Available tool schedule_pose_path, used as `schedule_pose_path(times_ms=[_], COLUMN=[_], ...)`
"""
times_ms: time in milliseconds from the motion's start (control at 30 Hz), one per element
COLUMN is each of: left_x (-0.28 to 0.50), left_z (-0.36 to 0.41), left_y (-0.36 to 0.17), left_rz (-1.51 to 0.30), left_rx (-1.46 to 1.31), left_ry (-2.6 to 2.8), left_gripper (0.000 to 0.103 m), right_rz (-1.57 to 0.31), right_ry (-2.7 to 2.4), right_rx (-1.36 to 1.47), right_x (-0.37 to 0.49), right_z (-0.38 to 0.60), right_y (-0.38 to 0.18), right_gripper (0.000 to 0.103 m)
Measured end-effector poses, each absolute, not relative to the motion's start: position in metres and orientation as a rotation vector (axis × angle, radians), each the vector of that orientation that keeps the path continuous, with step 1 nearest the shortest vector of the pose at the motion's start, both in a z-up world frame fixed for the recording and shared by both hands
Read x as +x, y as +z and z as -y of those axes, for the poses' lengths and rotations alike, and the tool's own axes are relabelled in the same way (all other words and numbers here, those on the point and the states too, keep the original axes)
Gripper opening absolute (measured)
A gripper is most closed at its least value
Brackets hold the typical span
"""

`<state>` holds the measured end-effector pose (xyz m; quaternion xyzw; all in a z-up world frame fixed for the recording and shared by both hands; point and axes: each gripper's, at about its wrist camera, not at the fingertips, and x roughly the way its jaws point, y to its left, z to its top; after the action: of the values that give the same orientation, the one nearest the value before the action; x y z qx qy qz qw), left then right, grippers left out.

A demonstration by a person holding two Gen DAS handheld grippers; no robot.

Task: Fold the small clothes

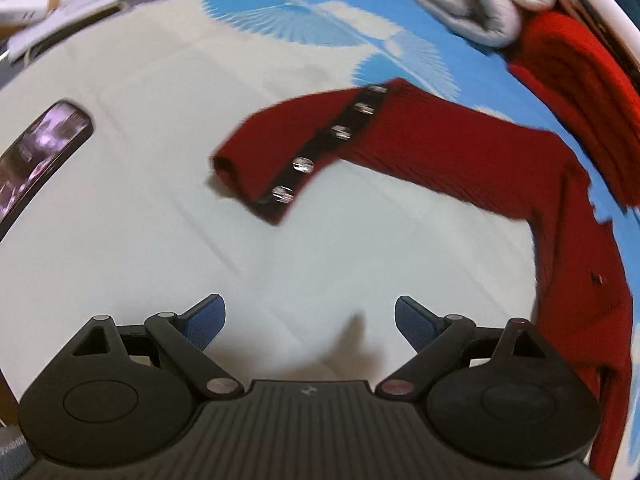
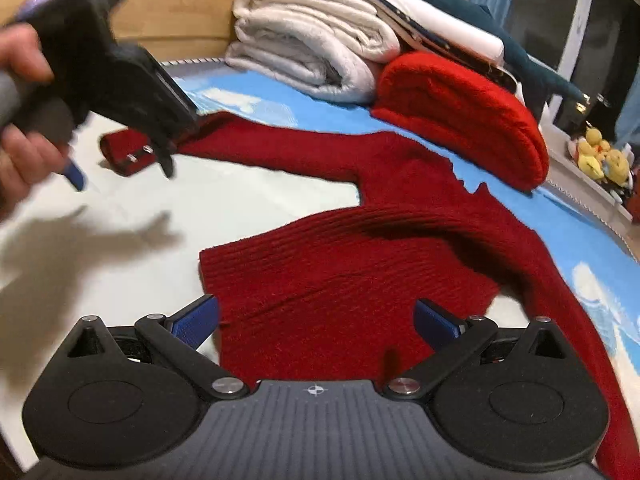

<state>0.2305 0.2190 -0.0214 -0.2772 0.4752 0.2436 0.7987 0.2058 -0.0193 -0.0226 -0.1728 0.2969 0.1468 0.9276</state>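
A dark red knit sweater [image 2: 360, 264] lies on the pale bed sheet [image 2: 120, 280], one sleeve stretched to the left. That sleeve's cuff [image 1: 276, 160] carries a row of shiny buttons. My left gripper [image 1: 310, 320] is open and empty, hovering over the sheet short of the cuff. It also shows in the right wrist view [image 2: 120, 172], held in a hand above the cuff. My right gripper [image 2: 316, 320] is open and empty, low over the sweater's body near its hem.
A folded bright red knit [image 2: 472, 116] and a stack of folded white and grey blankets [image 2: 312, 40] lie at the back of the bed. A phone [image 1: 40, 152] lies on the sheet at the left. Yellow plush toys [image 2: 604, 156] sit at the right.
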Motion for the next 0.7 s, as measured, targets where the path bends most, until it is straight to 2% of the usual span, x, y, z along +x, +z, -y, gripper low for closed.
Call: schedule_pose_path(times_ms=[33,100,133,167,233,467,600,700], left_x=[0.234,0.235,0.235,0.235,0.236,0.251,0.254,0.248], left_z=[-0.226,-0.234,-0.235,-0.237,-0.237,-0.193,-0.139,-0.089], left_y=[-0.022,-0.020,-0.020,-0.019,-0.017,-0.021,-0.030,-0.035], left_rz=[-1.021,-1.023,-1.022,-1.021,-1.023,-1.055,-1.071,-1.064], left_rx=[-0.605,-0.607,-0.605,-0.603,-0.597,-0.475,-0.358,-0.262], left_ry=[0.534,0.551,0.552,0.550,0.542,0.401,0.244,0.115], left_gripper=[0.094,0.094,0.094,0.094,0.094,0.094,0.094,0.094], right_rz=[-0.619,-0.614,-0.598,-0.589,-0.578,-0.485,-0.631,-0.739], right_ry=[0.274,0.236,0.227,0.236,0.224,-0.030,-0.284,-0.377], right_rx=[-0.355,-0.405,-0.447,-0.438,-0.310,0.069,0.303,0.361], right_x=[0.211,0.216,0.218,0.215,0.215,0.200,0.190,0.182], right_z=[0.015,0.008,0.007,0.006,0.024,0.180,0.299,0.342], right_y=[-0.028,-0.042,-0.047,-0.050,-0.033,0.040,0.022,-0.002], right_gripper=[0.100,0.089,0.057,0.038,0.016,0.012,0.013,0.013])
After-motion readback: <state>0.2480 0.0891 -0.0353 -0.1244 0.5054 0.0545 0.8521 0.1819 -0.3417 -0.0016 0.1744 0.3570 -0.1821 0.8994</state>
